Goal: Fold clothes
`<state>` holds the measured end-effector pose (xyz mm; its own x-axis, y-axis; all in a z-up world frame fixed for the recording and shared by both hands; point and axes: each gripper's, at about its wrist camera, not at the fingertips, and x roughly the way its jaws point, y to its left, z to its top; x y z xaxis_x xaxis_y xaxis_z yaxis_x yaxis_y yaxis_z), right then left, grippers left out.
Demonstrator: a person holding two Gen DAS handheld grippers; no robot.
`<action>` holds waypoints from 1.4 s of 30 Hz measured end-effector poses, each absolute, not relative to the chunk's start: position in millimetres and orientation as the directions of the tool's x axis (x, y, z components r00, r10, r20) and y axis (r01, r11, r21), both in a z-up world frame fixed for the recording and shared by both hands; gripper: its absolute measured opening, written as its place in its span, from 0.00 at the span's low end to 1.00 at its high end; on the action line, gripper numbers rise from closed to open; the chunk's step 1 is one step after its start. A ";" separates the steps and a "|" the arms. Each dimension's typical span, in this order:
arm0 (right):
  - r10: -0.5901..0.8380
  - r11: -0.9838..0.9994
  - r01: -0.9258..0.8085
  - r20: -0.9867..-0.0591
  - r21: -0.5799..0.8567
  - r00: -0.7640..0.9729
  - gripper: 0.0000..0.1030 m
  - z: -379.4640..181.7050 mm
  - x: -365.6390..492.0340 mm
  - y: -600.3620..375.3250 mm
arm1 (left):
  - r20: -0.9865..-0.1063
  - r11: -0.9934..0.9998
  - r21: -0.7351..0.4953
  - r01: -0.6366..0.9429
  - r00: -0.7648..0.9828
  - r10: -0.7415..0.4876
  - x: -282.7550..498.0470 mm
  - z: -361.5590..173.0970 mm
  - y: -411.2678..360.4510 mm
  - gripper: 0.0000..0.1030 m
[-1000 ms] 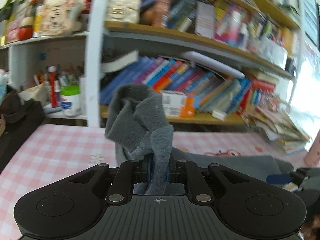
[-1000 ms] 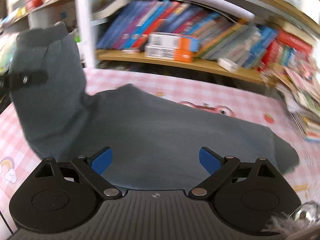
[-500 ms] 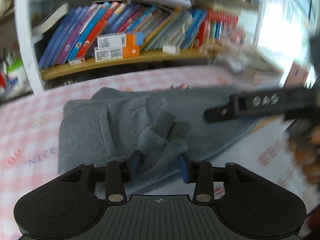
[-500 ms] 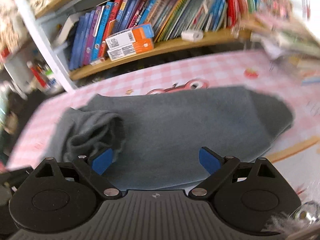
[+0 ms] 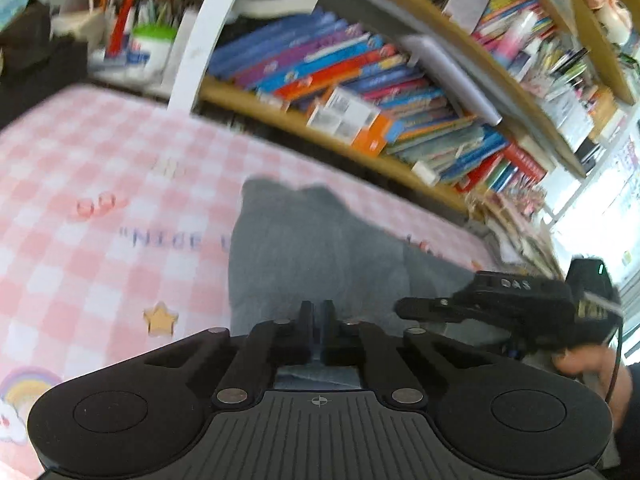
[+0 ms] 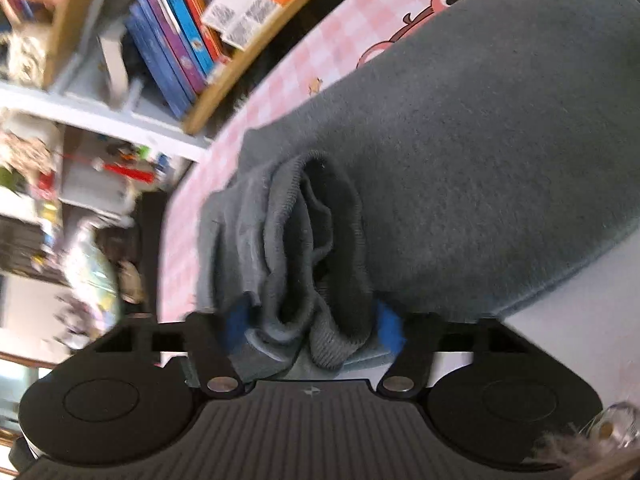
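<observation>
in the left wrist view, the left tongs (image 5: 318,312) are seen closed with nothing between them, above the grey garment (image 5: 312,248) spread on the pink checked desk (image 5: 100,208). in the right wrist view, a bunched cuff (image 6: 304,248) of the garment is gripped in the partly closed right tongs (image 6: 312,328).

Pink checked tablecloth (image 5: 80,152), wooden bookshelves (image 5: 472,60) crammed with colourful books (image 5: 320,64), bright window (image 5: 616,216) at right

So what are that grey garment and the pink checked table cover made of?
The grey garment looks like soft knit fleece: matte, fuzzy nap, with a ribbed cuff. The pink checked table cover seems printed cloth or vinyl; blur leaves that open.
</observation>
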<state>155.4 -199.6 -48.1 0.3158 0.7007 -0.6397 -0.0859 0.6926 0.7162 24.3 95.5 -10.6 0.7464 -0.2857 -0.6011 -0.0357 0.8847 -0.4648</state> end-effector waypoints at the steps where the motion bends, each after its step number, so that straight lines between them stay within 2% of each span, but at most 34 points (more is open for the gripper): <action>1: 0.689 0.707 -0.107 -0.648 0.699 0.324 0.23 -46.3 154.7 -197.0 | -0.604 0.889 -0.458 -0.028 0.743 -0.288 25.5 -11.3 93.1 0.01; 7: 0.618 0.784 -0.227 -0.690 0.578 0.377 0.21 -35.5 150.9 -181.2 | -0.620 0.910 -0.413 0.026 0.724 -0.302 35.3 -17.4 77.0 0.01; 9: 0.594 0.804 -0.265 -0.701 0.532 0.396 0.28 -31.9 149.6 -175.9 | -0.646 0.914 -0.404 0.029 0.698 -0.308 42.9 -25.0 72.8 0.01; 11: 0.585 0.808 -0.211 -0.713 0.550 0.386 0.39 -46.0 154.1 -182.0 | -0.650 0.919 -0.393 0.040 0.695 -0.308 41.9 -24.6 71.7 0.02; 16: 0.598 0.793 -0.201 -0.672 0.575 0.437 0.42 -34.9 147.8 -198.8 | -0.612 0.917 -0.397 0.044 0.732 -0.300 32.8 -10.7 78.6 0.04; 20: 0.574 0.810 -0.264 -0.616 0.523 0.540 0.40 -11.5 144.3 -201.3 | -0.572 0.914 -0.404 0.027 0.772 -0.276 26.6 -0.6 87.9 0.06; 25: 0.553 0.833 -0.424 -0.559 0.356 0.618 0.30 13.4 156.3 -173.6 | -0.555 0.915 -0.403 0.010 0.792 -0.254 24.3 4.8 93.1 0.11; 28: 0.535 0.838 -0.473 -0.582 0.271 0.613 0.26 11.8 166.0 -154.7 | -0.561 0.921 -0.390 0.014 0.789 -0.250 21.3 5.3 94.1 0.12; 31: 0.464 0.862 -0.466 -0.676 0.198 0.572 0.19 -8.0 183.4 -136.4 | -0.568 0.924 -0.381 0.008 0.787 -0.241 16.8 5.3 97.6 0.12; 33: 0.414 0.881 -0.439 -0.737 0.176 0.535 0.18 -27.1 193.9 -131.7 | -0.572 0.925 -0.380 -0.004 0.787 -0.231 13.3 5.2 101.6 0.12; 35: 0.413 0.879 -0.449 -0.730 0.162 0.544 0.19 -37.1 193.4 -131.8 | -0.577 0.926 -0.378 -0.018 0.787 -0.220 10.5 4.6 105.8 0.13; 37: 0.412 0.876 -0.460 -0.727 0.148 0.550 0.19 -38.6 191.8 -131.1 | -0.581 0.925 -0.379 -0.034 0.787 -0.209 8.3 3.6 110.0 0.22; 42: 0.436 0.876 -0.436 -0.720 0.204 0.540 0.20 -34.8 191.4 -139.9 | -0.572 0.922 -0.386 -0.041 0.794 -0.204 11.2 5.9 113.3 0.31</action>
